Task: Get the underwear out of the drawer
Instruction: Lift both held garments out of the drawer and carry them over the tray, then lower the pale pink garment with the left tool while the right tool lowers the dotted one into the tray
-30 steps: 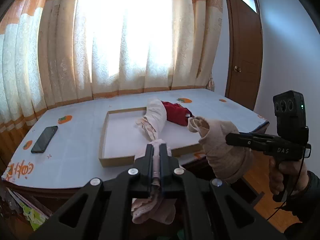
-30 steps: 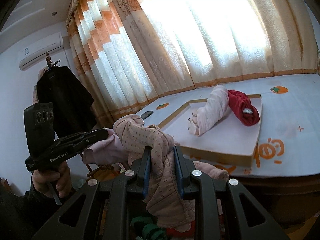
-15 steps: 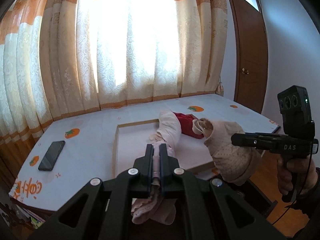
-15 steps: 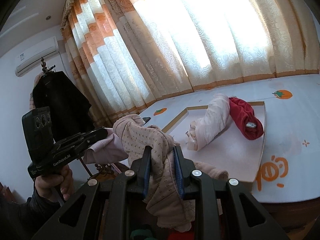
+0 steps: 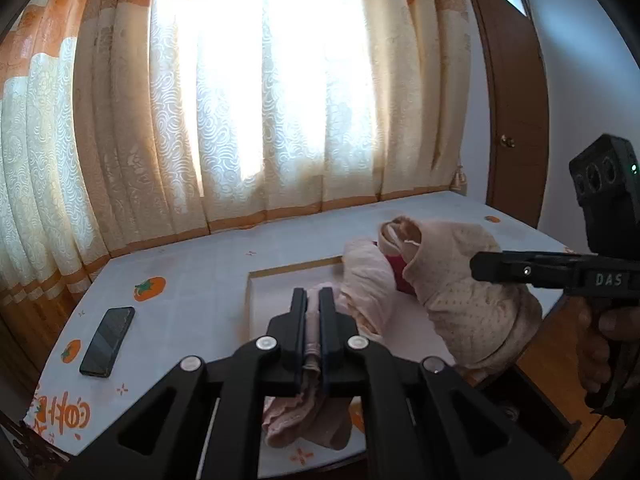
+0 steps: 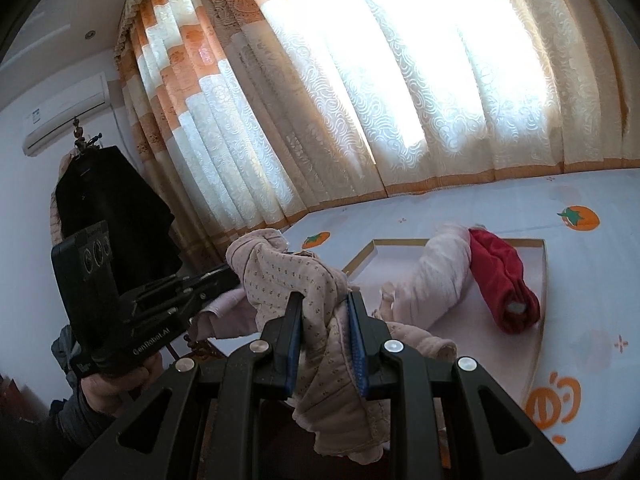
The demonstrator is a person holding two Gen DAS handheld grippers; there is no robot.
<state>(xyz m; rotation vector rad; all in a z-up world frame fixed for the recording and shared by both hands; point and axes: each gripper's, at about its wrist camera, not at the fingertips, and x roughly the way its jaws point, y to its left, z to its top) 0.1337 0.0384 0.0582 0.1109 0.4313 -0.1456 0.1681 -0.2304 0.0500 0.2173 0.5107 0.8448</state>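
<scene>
My left gripper (image 5: 313, 322) and right gripper (image 6: 325, 322) both pinch the dotted pink underwear (image 6: 296, 280); I carry it level, untwisted, toward the tray (image 6: 536, 354).

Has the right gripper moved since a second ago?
Yes. In the left wrist view, the right gripper sits higher against the door, now level with its knob's lower area.

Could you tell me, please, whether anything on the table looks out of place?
A dark phone lies alone near the table's left edge, well apart from the shallow tray with the rolled garments.
</scene>
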